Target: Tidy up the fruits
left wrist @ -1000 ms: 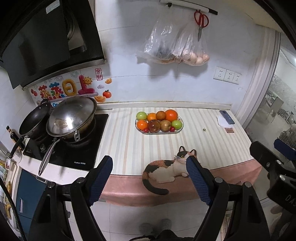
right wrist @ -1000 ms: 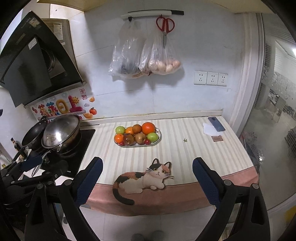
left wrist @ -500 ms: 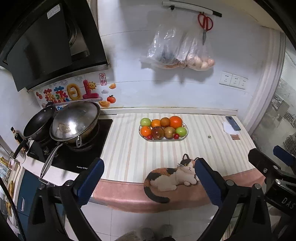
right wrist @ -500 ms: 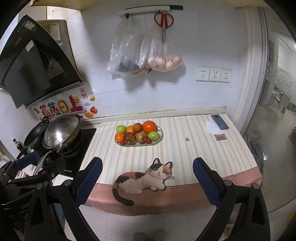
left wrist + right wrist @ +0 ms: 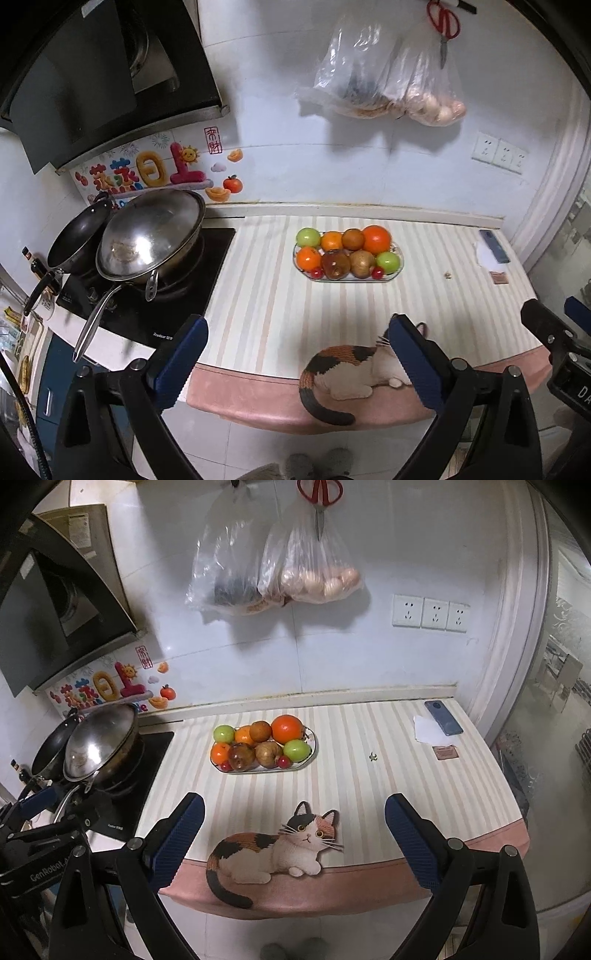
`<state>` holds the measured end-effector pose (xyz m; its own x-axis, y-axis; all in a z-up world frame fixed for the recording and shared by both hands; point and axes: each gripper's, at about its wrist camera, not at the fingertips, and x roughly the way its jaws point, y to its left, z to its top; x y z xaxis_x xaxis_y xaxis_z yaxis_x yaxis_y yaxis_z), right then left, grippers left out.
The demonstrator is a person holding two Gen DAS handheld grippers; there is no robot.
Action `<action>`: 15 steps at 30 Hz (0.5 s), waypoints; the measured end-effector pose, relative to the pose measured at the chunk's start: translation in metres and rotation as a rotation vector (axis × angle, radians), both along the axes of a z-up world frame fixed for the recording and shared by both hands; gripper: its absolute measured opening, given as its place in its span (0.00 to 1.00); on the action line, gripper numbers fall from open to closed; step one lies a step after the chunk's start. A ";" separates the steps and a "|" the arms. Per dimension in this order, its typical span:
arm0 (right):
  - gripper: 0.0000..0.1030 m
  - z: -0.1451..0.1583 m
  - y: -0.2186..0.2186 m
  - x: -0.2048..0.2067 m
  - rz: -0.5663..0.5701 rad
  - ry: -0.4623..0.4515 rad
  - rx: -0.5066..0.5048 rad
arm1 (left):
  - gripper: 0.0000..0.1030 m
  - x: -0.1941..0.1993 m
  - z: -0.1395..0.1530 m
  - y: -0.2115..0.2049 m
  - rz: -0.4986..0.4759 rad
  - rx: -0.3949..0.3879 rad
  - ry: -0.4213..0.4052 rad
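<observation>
Right now all the fruit sits together on the oval glass plate (image 5: 309, 760), mid-surface toward the back wall: a green apple (image 5: 224, 734), a small orange (image 5: 244, 734), a brown fruit (image 5: 260, 731) and a big orange (image 5: 287, 729) along the back row; another orange (image 5: 220, 752), a dark reddish apple (image 5: 241, 756), a tan fruit (image 5: 268, 754) and a second green apple (image 5: 296, 750) in front, with little red ones (image 5: 283, 762) tucked at the rim. Nothing loose shows on the striped surface (image 5: 354, 786) around it. That fits fruit already gathered, or a plateful waiting to be sorted; this one look can't say which.

Both tools hang back over the near edge, above the cat mat (image 5: 280, 845). The right tool (image 5: 294, 836) has its jaws spread wide with nothing between them, and the left tool (image 5: 297, 356) is the same, wide and empty.

If a piece is to be taken, I'd judge the outer ones safest: come down from above and close gently on the widest part. Round fruit rolls, and the pile is tight, so a nudge could spill the small red ones off the plate. The wok (image 5: 99, 744) handle juts out on the left, so keep clear.
</observation>
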<state>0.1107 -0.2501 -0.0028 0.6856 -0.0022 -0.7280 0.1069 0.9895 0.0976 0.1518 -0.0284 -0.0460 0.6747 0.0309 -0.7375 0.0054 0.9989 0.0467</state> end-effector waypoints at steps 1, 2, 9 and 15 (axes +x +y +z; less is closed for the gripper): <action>0.97 -0.004 0.000 0.004 -0.001 0.008 -0.002 | 0.97 0.003 -0.002 0.000 -0.001 -0.001 0.006; 0.97 -0.007 0.000 0.007 -0.002 0.013 0.001 | 0.97 0.007 -0.005 0.000 0.000 0.002 0.012; 0.97 -0.026 0.001 0.024 -0.008 0.047 0.000 | 0.97 0.023 -0.017 0.000 0.003 0.008 0.043; 0.97 -0.035 0.003 0.030 -0.010 0.065 0.004 | 0.97 0.031 -0.023 0.000 -0.003 0.006 0.063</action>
<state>0.1408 -0.2468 -0.0378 0.6365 -0.0061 -0.7713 0.1231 0.9880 0.0938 0.1825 -0.0287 -0.0687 0.6267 0.0331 -0.7785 0.0117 0.9986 0.0519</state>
